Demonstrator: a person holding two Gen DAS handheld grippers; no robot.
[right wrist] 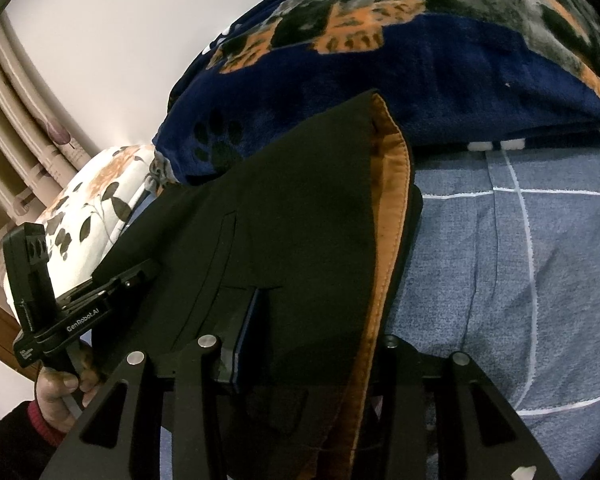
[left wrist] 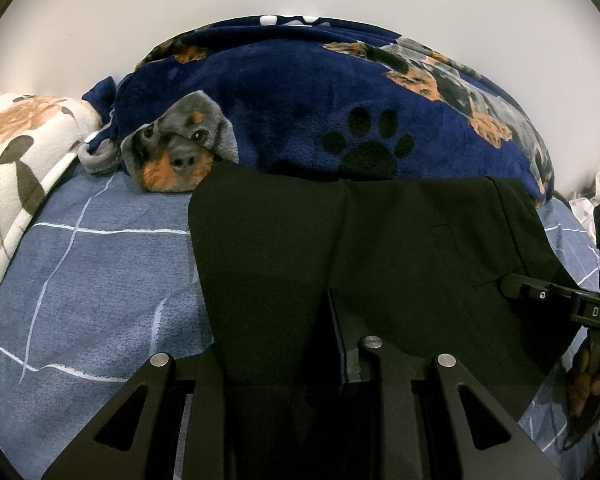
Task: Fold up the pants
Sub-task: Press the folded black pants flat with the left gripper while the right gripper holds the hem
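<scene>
One pair of black woven pants [left wrist: 284, 240] lay on the blue grid-lined bedsheet [left wrist: 100, 272], top edge against one navy dog-print fleece blanket [left wrist: 300, 112]. One floral white pillow [left wrist: 20, 148]. Two grippers: left gripper [left wrist: 284, 344] and right gripper [right wrist: 320, 320] were each clamped on pants fabric, jaws narrow. Only the right view showed the tan waistband lining [right wrist: 392, 208], a hand [right wrist: 56, 396] and a curtain [right wrist: 24, 120]; only the left showed the printed dog face.
</scene>
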